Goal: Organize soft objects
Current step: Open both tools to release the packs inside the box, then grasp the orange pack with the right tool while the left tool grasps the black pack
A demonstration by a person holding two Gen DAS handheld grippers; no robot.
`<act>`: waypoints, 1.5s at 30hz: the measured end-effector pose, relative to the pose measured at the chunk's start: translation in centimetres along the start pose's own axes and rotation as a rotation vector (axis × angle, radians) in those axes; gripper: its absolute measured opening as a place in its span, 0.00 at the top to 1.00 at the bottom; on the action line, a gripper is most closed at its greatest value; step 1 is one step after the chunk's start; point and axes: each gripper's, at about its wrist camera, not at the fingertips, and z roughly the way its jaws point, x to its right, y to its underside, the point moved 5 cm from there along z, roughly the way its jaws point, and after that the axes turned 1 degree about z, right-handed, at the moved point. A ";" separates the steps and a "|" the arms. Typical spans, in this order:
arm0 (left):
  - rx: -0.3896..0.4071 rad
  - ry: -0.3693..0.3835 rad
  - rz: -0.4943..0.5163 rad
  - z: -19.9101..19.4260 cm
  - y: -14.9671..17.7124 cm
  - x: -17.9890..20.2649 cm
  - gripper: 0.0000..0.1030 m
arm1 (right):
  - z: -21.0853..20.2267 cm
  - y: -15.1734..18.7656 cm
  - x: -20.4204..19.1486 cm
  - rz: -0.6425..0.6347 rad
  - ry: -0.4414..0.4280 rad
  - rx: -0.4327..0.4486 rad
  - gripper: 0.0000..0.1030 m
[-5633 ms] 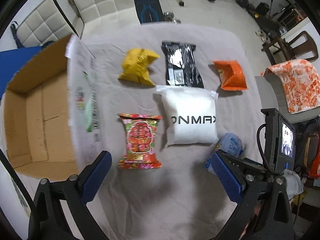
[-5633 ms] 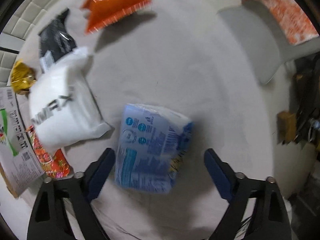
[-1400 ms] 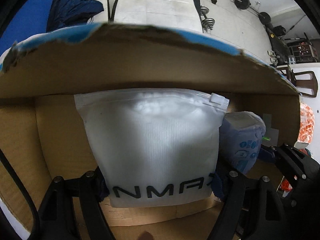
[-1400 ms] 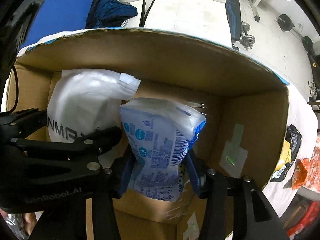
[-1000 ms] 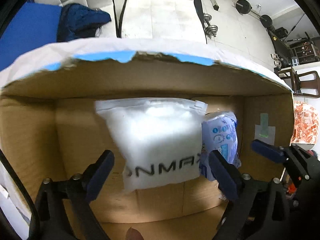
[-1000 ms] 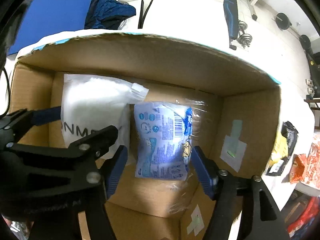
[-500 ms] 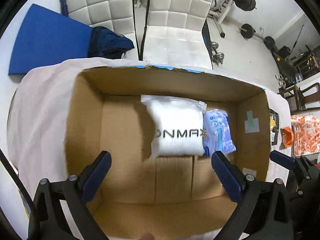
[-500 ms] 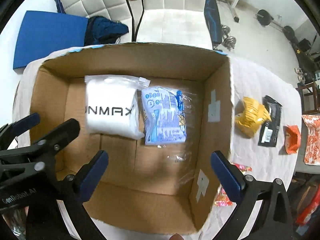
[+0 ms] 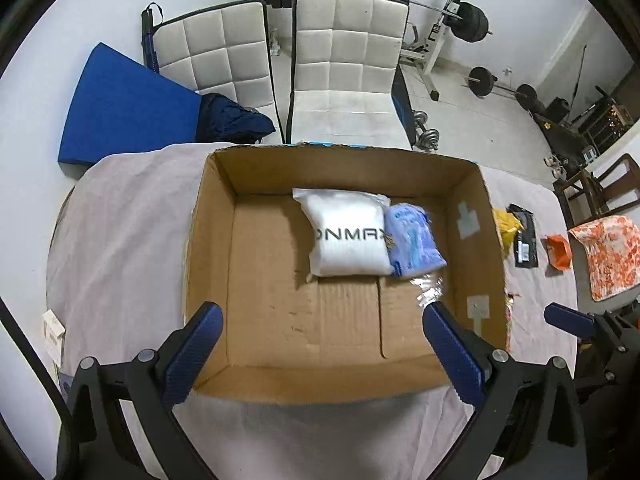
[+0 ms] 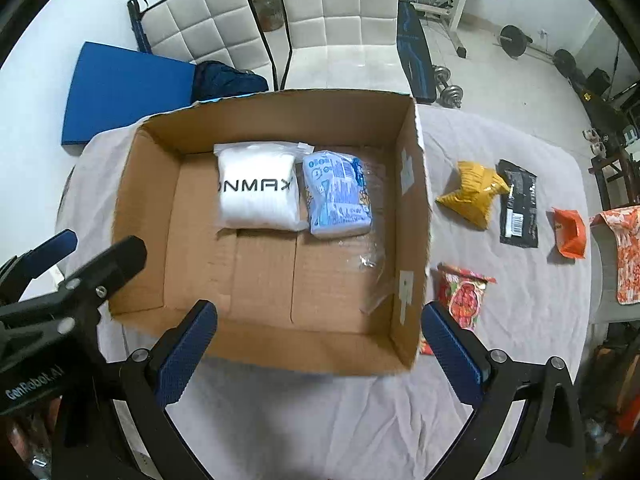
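Observation:
A white soft pack (image 9: 347, 236) (image 10: 258, 189) and a blue soft pack (image 9: 414, 240) (image 10: 338, 195) lie side by side at the far end of an open cardboard box (image 9: 208, 240) (image 10: 408, 216). My left gripper (image 9: 320, 340) is open and empty above the box's near edge. My right gripper (image 10: 320, 336) is open and empty above the box's near right corner. On the cloth right of the box lie a yellow bag (image 10: 474, 194), a black pouch (image 10: 519, 209), an orange bag (image 10: 570, 233) and a red patterned bag (image 10: 462, 295).
The table wears a pale cloth (image 10: 520, 320). Two white chairs (image 9: 344, 80) and a blue mat (image 9: 120, 112) stand beyond the table. Gym weights (image 9: 476, 24) sit at the back. An orange-patterned towel (image 9: 604, 260) hangs on a chair at the right.
Both grippers let go of the white and blue packs inside the box, opened wide, and pulled back and up. The whole box and table are in view now.

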 end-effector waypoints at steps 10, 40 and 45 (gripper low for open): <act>0.036 0.021 0.023 -4.3 1.4 4.7 0.01 | -4.0 3.1 2.0 -0.001 -0.035 0.038 0.00; -0.359 0.108 0.153 19.9 -6.6 37.9 0.01 | 8.0 -6.0 45.6 0.362 -0.005 -0.157 0.20; -0.415 0.092 0.138 23.9 -6.9 38.6 0.01 | 12.8 -5.9 45.5 0.312 -0.025 -0.250 0.57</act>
